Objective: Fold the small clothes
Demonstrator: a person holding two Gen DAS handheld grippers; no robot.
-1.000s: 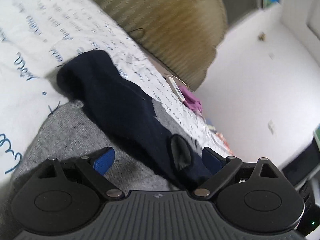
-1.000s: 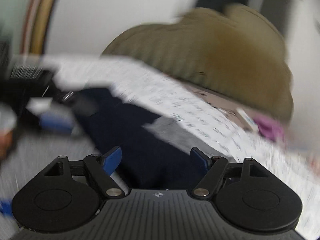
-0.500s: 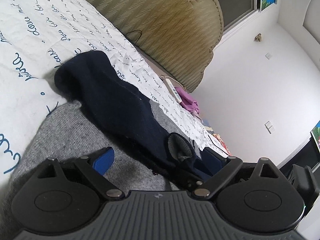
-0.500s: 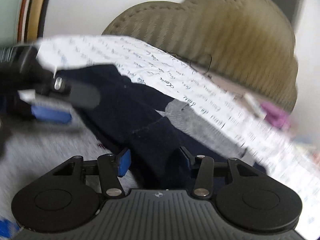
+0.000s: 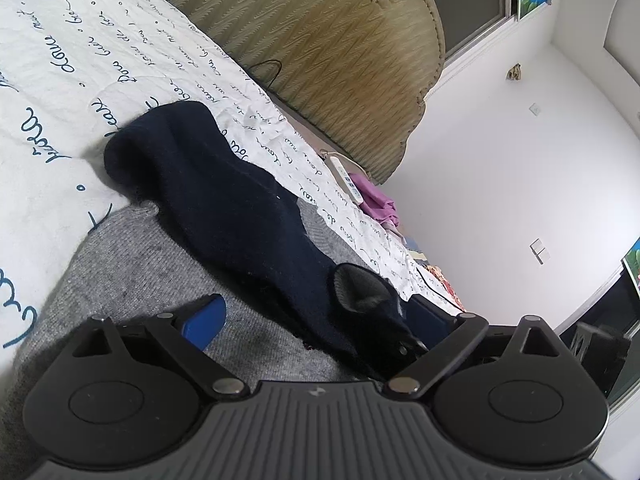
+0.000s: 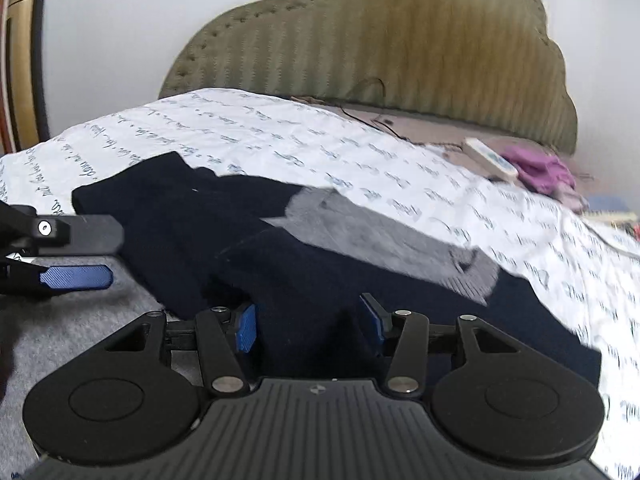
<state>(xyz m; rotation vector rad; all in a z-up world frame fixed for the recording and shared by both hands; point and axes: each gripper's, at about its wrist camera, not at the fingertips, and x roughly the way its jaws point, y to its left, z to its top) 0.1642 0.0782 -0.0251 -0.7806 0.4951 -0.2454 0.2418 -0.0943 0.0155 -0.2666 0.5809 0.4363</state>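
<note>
Here the left wrist view looks across a navy garment running diagonally from the upper left toward the lower right of the frame, lying over a grey garment on a white bedspread printed with blue script. The left gripper fills the bottom of that frame with its jaws spread wide; the left blue pad rests over grey cloth and the right one is half hidden behind a bunched navy fold with a grey lining, and neither pad presses anything. At the far right edge of this view a dark piece of the other tool shows only as a blur. The right wrist view gives what that one cannot: the right gripper at bottom centre, its jaws having just been closing, with a raised fold of the navy cloth standing between the blue pads; whether they already pinch it I cannot tell, since the pads sit just beside the cloth. It also shows one finger of the left tool at the left edge, and a grey panel lying on the navy cloth in mid frame. Both views share the olive headboard, a white remote and a purple cloth at the far side of the bed.
</note>
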